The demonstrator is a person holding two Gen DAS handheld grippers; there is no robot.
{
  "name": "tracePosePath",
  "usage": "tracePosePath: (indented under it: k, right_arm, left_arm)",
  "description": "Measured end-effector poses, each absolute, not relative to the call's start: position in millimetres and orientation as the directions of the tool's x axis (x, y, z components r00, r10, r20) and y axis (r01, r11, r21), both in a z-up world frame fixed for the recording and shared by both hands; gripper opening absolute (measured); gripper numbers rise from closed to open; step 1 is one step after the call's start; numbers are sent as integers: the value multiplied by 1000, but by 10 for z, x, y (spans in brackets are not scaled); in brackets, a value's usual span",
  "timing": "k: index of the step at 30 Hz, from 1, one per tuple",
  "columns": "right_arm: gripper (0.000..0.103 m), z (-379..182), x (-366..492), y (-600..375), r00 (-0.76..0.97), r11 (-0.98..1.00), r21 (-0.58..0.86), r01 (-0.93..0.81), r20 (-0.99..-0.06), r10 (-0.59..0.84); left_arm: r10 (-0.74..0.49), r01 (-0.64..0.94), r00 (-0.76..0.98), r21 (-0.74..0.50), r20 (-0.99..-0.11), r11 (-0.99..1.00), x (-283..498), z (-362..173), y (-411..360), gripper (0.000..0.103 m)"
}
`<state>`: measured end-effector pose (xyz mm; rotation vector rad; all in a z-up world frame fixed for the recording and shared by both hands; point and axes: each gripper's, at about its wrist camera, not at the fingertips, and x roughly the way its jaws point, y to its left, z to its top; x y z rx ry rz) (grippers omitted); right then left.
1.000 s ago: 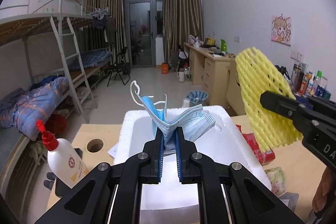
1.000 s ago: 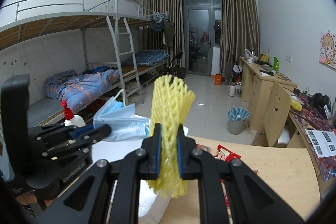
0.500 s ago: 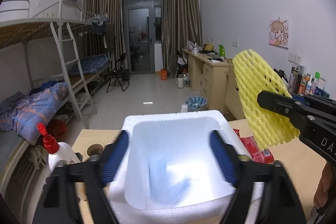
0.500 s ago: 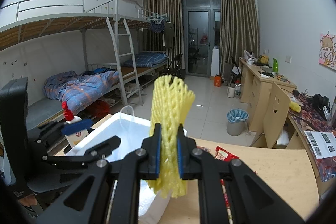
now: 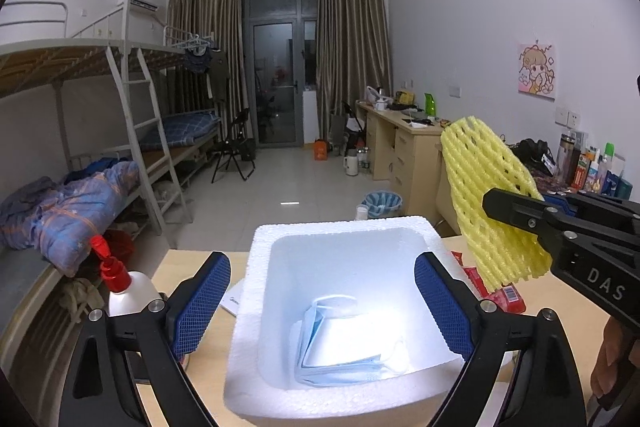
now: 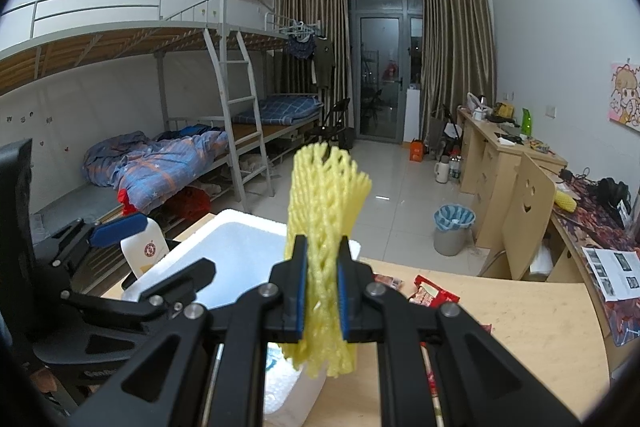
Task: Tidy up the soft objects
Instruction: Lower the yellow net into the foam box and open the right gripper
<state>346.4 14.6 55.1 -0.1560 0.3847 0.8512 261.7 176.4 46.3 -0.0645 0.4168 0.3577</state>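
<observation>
A white foam box (image 5: 340, 223) stands on the wooden table. A blue face mask (image 5: 344, 347) lies crumpled on its floor. My left gripper (image 5: 320, 291) hovers over the box's near edge. Its jaws are opening wide, with nothing between the blue pads (image 5: 200, 303), and the mask lies below them. My right gripper (image 6: 322, 279) is shut on a yellow foam net sleeve (image 6: 324, 211), which stands upright above the pads and hangs out below them. In the left wrist view that yellow net (image 5: 488, 203) is up to the right of the box.
A white squeeze bottle with a red nozzle (image 5: 128, 287) stands left of the box. Red snack packets (image 6: 432, 295) lie on the table (image 6: 520, 327) to the box's right. A printed sheet (image 6: 612, 271) lies at the far right edge. A hand (image 5: 608, 367) shows at lower right.
My left gripper opened and let go of the blue mask, which dropped into the foam box. The right gripper stayed still with the yellow net.
</observation>
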Motion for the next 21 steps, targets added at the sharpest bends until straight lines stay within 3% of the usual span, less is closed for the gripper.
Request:
tracePosePath:
  k: [21]
  right_arm:
    - [16,422,3424,481,537,603,13,-798,-438,720]
  left_arm:
    - [412,-441,828,12,-381,897,2283,511,1971,94]
